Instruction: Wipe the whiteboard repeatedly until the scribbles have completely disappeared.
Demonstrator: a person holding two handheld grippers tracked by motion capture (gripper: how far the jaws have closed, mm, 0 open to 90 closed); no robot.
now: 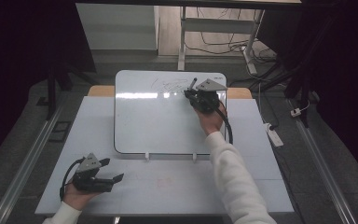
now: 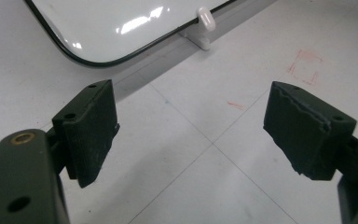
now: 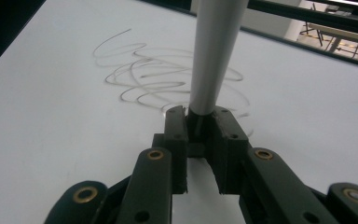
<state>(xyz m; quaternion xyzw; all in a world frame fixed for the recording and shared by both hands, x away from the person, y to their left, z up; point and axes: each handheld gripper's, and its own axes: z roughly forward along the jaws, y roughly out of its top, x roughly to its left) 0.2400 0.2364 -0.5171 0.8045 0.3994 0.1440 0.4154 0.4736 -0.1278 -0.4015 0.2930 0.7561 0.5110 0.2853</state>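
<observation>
The step in hand is judged to be drawing on the whiteboard (image 1: 163,126) with a marker (image 3: 213,56), and for a clean line the marker should be kept pinched firmly and pressed lightly, so that the tip is not dragged sideways out of the grip. The strokes are best led from the wrist, with the board left square on the desk (image 1: 168,186), since it is only propped by two small white clips at its near edge.

The right gripper (image 1: 200,95) is held over the far right corner of the whiteboard, and its jaws are seen pressed together on the lower end of the marker, which rises between them. Whether the tip is touching the board at this moment cannot be told.

The left gripper (image 1: 114,170) is rested near the near left corner of the desk, well apart from the board, its jaws spread wide with nothing between them.

The marker is seen as a pale grey, smooth barrel, widening away from the jaws. Just beside it, along the far edge of the whiteboard, a thin looping scribble (image 3: 168,79) has been laid down in faint overlapping coils
</observation>
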